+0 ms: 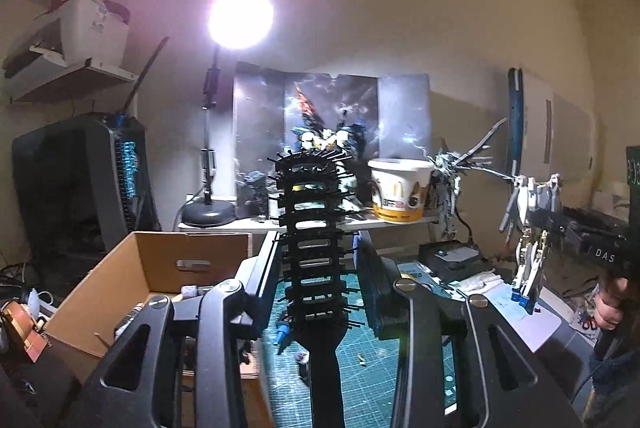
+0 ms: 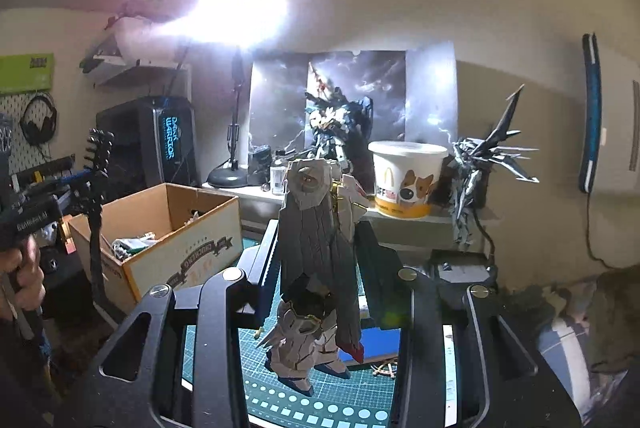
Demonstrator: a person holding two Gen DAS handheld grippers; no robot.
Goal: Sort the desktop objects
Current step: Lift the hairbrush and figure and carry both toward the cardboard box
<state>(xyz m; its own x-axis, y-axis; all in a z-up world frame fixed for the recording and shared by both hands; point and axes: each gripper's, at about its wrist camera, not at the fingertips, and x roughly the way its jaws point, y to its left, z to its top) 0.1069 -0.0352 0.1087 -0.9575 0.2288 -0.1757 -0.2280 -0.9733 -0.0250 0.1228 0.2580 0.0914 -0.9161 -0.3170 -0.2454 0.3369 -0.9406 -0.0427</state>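
Observation:
My left gripper (image 1: 318,256) is shut on a black vented hairbrush (image 1: 314,228), held upright above the green cutting mat (image 1: 372,360). The brush also shows at the left of the right wrist view (image 2: 96,187). My right gripper (image 2: 318,248) is shut on a grey and white robot model with a cloak (image 2: 316,256), held over the mat (image 2: 320,404). The same model shows at the right of the left wrist view (image 1: 532,228). An open cardboard box (image 1: 140,268) stands left of the mat and holds small items; it also shows in the right wrist view (image 2: 188,240).
A raised shelf (image 1: 400,222) at the back carries a desk lamp (image 1: 208,211), a white paper bucket (image 1: 400,189), a spiky grey model (image 1: 452,171) and a robot model before a poster (image 1: 332,107). A black computer tower (image 1: 80,183) stands at the left. Small bits lie on the mat.

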